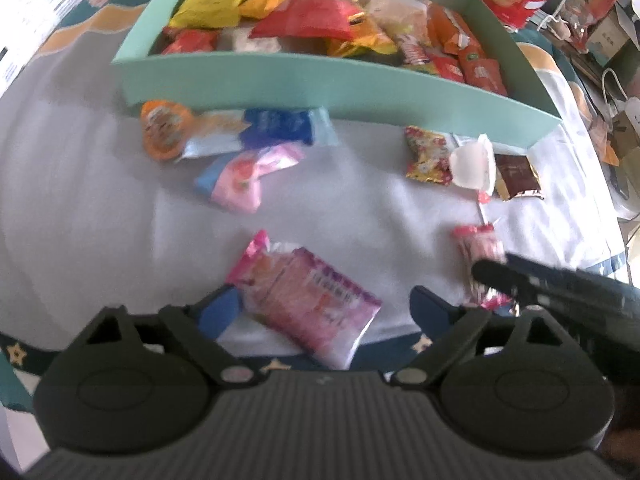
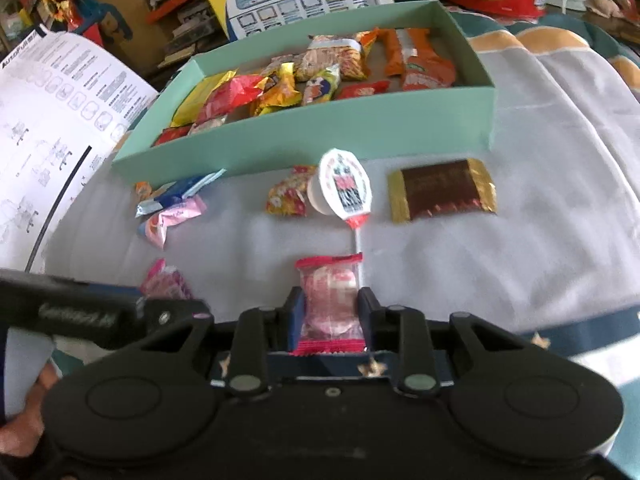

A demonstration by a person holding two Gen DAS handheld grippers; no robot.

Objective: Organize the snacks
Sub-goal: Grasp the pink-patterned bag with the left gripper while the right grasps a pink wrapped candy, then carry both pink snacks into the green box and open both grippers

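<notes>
A mint-green box [image 1: 320, 84] [image 2: 320, 128] full of snack packets stands at the far side of a white cloth. My left gripper [image 1: 324, 308] is open, its blue fingers on either side of a pink snack packet [image 1: 308, 300] that lies flat; the right finger stands clear of it. My right gripper [image 2: 331, 314] is shut on a clear candy packet with red ends [image 2: 330, 300], which rests on the cloth. In the left wrist view the right gripper's black finger [image 1: 560, 284] covers the lower part of that candy packet [image 1: 478, 248].
Loose snacks lie in front of the box: an orange jelly cup [image 1: 164, 128], blue wrappers [image 1: 276, 126], a pink packet [image 1: 244, 178], a yellow-red candy [image 2: 288, 196], a white-lidded cup [image 2: 344, 184] over a lollipop stick, a brown-and-gold chocolate [image 2: 442, 190]. A printed sheet [image 2: 60, 120] lies left.
</notes>
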